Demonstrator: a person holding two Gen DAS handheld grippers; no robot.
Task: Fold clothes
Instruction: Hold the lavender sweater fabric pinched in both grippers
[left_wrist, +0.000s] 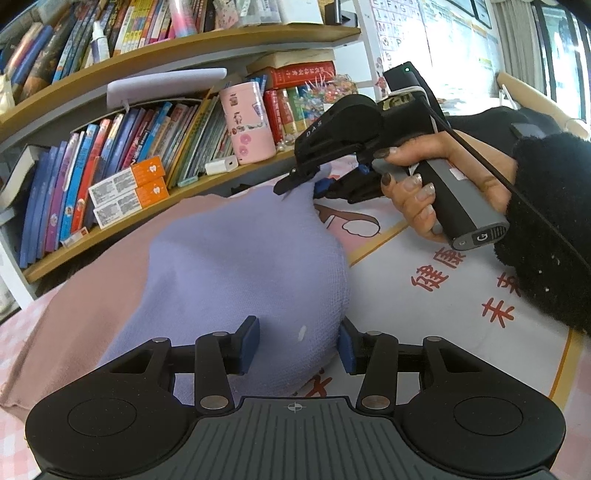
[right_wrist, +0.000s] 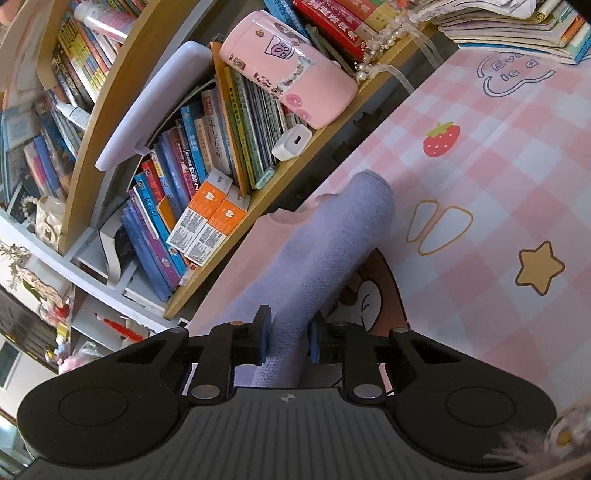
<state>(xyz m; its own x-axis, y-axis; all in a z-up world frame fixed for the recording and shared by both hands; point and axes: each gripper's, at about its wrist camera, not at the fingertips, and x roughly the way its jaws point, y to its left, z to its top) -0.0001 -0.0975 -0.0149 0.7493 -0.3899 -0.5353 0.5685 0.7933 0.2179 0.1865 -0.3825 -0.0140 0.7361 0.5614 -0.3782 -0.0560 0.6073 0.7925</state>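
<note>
1. The counter (right_wrist: 498, 177) wears a pink-and-white check cover printed with a strawberry (right_wrist: 441, 139), a star (right_wrist: 540, 266) and outlined lettering too curved to read; in the left wrist view a white panel at 3 o'clock carries large red Chinese characters.
2. A wooden bookshelf (left_wrist: 192, 44) curves along the counter's far edge, packed with upright books; a window shows at 1 o'clock in the left wrist view.
3. A pink garment (left_wrist: 92, 280) lies spread on the counter under the lilac one.
4. The lilac cloth (left_wrist: 240, 266), the piece being folded, is lifted off the counter in a sagging fold between both tools.
5. The left hand-held gripper (left_wrist: 299, 345) has its blue pads partly closed, pressing the lilac cloth's near edge.
6. The right hand-held gripper (left_wrist: 306, 181), at 1 o'clock in the left view, pinches the cloth's far corner; a hand (left_wrist: 443, 173) holds its grip.
7. A pink stickered case (left_wrist: 247, 122) stands on the shelf.
8. Two orange-and-white boxes (left_wrist: 127, 192) lie stacked; their print is too small to read.
9. A white charger (left_wrist: 221, 165) sits just beside the case.
</note>
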